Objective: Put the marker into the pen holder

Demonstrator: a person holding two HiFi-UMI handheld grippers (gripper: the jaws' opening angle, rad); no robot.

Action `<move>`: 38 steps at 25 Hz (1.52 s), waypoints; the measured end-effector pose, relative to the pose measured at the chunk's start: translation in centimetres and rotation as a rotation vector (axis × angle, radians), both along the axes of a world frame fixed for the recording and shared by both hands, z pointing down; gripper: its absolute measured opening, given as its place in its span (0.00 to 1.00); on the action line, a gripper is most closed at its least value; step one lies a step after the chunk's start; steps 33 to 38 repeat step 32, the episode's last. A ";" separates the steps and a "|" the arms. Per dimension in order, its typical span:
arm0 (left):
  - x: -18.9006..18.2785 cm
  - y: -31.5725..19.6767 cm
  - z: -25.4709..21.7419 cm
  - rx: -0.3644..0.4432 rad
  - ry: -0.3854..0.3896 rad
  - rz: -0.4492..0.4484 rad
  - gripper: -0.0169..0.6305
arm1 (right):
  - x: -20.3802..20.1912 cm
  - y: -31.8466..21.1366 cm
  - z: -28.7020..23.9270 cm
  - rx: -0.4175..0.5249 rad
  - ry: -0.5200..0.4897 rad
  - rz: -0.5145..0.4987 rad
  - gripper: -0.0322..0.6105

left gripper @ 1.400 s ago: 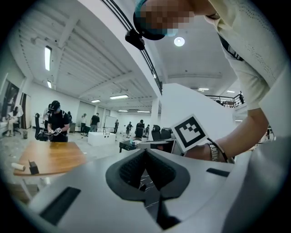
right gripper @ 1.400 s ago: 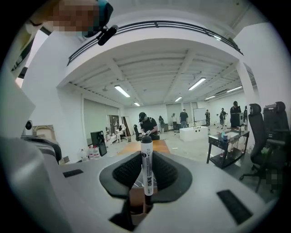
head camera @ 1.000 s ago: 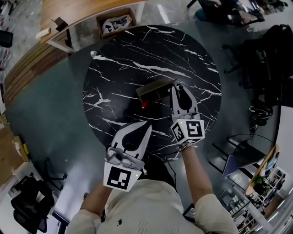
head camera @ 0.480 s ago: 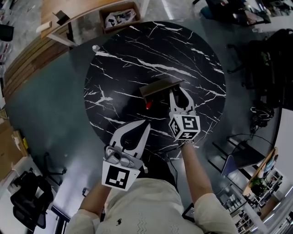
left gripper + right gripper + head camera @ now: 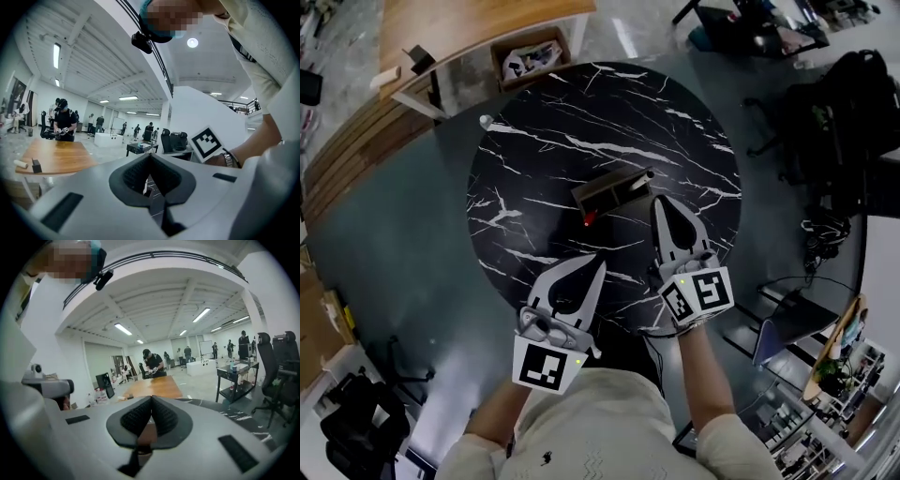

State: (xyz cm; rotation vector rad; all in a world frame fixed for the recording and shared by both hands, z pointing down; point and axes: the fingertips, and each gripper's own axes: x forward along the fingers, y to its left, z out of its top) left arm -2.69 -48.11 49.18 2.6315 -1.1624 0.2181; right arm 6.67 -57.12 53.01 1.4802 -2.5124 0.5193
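A dark brown box-shaped pen holder (image 5: pixel 609 190) sits near the middle of the round black marble table (image 5: pixel 544 112). The marker shows only as a small red tip (image 5: pixel 589 221) on the table just in front of the holder's left end. My right gripper (image 5: pixel 659 202) is shut and empty, its tip a little short of the holder's right end. Lower left, my left gripper (image 5: pixel 600 262) is shut and empty over the table's near edge, pointing toward the marker. In the gripper views the left gripper (image 5: pixel 150 155) and the right gripper (image 5: pixel 151 397) have their jaws closed tip to tip.
A long wooden table (image 5: pixel 469 23) and a cardboard box (image 5: pixel 530 52) stand beyond the marble table. Black bags and chairs (image 5: pixel 839 122) crowd the right side. The right gripper's marker cube (image 5: pixel 206 143) shows in the left gripper view. Several people stand far off in the hall.
My right gripper has drawn back from the holder's right end toward me. The left gripper has stayed near the table's edge. The head camera has shifted slightly.
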 end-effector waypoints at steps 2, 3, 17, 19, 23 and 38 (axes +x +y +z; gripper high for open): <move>0.4 0.4 -1.3 0.032 0.001 0.016 0.04 | -0.2 1.5 -4.0 0.056 -0.046 -0.010 0.08; 0.7 0.6 -2.0 0.051 -0.001 0.026 0.04 | -0.4 2.4 -5.9 0.087 -0.062 -0.020 0.08; 2.7 4.3 -7.6 0.184 -0.034 0.104 0.04 | -1.4 10.5 -15.1 0.212 -0.177 -0.018 0.08; 2.9 4.3 -8.6 0.140 0.101 0.025 0.04 | -0.8 10.9 -15.9 0.230 -0.195 0.000 0.08; 3.7 4.7 -9.5 0.117 0.190 -0.019 0.04 | 0.3 11.7 -17.2 0.261 -0.189 0.006 0.08; 4.7 5.8 -10.0 0.141 0.189 -0.001 0.04 | 1.2 13.4 -17.1 0.252 -0.187 0.007 0.08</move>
